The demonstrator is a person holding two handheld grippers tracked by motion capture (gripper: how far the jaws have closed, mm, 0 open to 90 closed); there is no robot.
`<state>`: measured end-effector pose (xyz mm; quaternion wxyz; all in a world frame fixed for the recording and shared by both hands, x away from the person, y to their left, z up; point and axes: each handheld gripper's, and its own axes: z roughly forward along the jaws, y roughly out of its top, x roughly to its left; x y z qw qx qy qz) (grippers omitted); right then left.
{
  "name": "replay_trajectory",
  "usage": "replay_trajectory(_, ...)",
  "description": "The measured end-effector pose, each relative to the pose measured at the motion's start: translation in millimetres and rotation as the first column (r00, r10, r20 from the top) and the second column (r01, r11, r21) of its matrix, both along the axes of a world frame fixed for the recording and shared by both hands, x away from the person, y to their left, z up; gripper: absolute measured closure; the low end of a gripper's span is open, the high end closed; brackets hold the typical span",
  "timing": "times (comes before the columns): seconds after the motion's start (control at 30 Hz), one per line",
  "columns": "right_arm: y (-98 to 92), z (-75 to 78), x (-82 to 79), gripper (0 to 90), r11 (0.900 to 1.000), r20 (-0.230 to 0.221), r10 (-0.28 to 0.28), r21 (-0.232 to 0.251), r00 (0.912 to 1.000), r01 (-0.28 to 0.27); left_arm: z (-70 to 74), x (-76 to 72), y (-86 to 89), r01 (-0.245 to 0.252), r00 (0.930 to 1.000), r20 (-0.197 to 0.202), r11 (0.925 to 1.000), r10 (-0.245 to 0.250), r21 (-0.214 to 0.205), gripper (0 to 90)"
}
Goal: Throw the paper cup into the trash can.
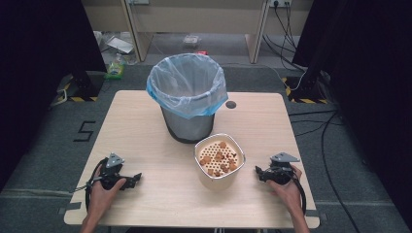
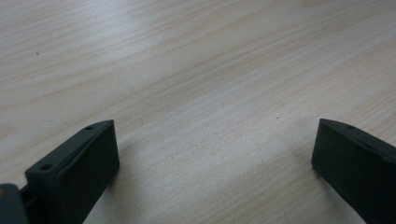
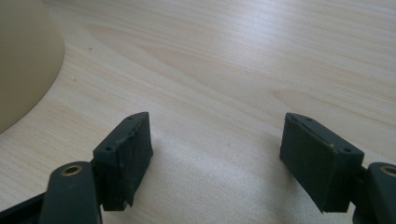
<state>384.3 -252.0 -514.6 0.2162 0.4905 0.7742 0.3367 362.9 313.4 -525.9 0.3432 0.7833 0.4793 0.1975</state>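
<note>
Two grippers rest on the table [image 1: 145, 121], one in each hand: the left gripper [image 1: 137, 178] and right gripper [image 1: 258, 173], both with jaws spread wide over bare wood. Between them stands one cream bowl [image 1: 219, 160], upright, with brown bits on its perforated insert, just beside the right jaws [image 3: 18, 60]. Beyond it stands one bin [image 1: 187, 97] lined with a bag.

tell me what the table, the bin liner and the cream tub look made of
Table: pale wood or wood-look laminate, matt, grain lines visible. Bin liner: thin translucent bluish plastic, crinkled and folded over the rim. Cream tub: probably plastic, smooth and matt, with a perforated insert.
</note>
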Motion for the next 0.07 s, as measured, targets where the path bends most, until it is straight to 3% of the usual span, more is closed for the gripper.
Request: replay_trajectory(0.07,0.2,0.0,-0.1,25.5,1.0,-0.001,-0.002,0.001,1.0,0.002,0.0,0.0,0.1,0.0,1.0,0.0,1.0,0.0,0.001,0.0)
